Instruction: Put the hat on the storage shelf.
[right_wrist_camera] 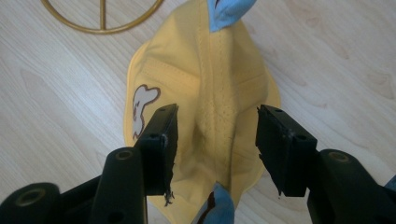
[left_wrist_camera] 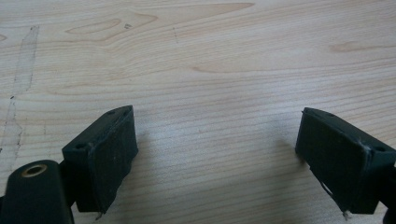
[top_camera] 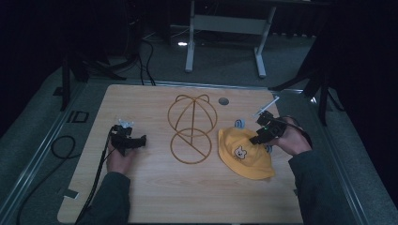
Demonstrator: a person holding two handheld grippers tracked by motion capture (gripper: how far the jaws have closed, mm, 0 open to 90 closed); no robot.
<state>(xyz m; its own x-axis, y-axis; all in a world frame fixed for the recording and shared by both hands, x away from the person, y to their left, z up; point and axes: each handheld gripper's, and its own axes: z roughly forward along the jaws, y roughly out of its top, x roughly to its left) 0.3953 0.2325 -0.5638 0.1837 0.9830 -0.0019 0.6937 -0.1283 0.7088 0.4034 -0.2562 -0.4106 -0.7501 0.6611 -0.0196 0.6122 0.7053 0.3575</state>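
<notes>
Left gripper [top_camera: 135,140] sits at the left of the high view on bare table [top_camera: 141,187], jaws wide apart, nothing between them; in the left gripper view its gripper [left_wrist_camera: 215,154] frames plain wood grain. Middle of the frame, the gold wire hat stand [top_camera: 191,129] lies flat on the table, likely where the hat ends up. Right of it, lower centre-right, lies the yellow hat [top_camera: 245,154], touching or just beside the stand's lower ring, a small cartoon animal patch [top_camera: 241,152] facing up. Your right gripper [top_camera: 264,133] hovers over the hat's upper right edge; in the right gripper view this gripper [right_wrist_camera: 217,135] has its jaws open, straddling a raised fold of the yellow cloth [right_wrist_camera: 215,93], not pinching yet. Blue ear-like tabs [right_wrist_camera: 226,9] poke out at top and bottom of that view. Expect soft, light, floppy fabric: it'll sag and bunch, no breakage risk, little slip on cloth. Grab the stitched centre ridge or the brim seam, where layers are thick, not one thin panel.
</notes>
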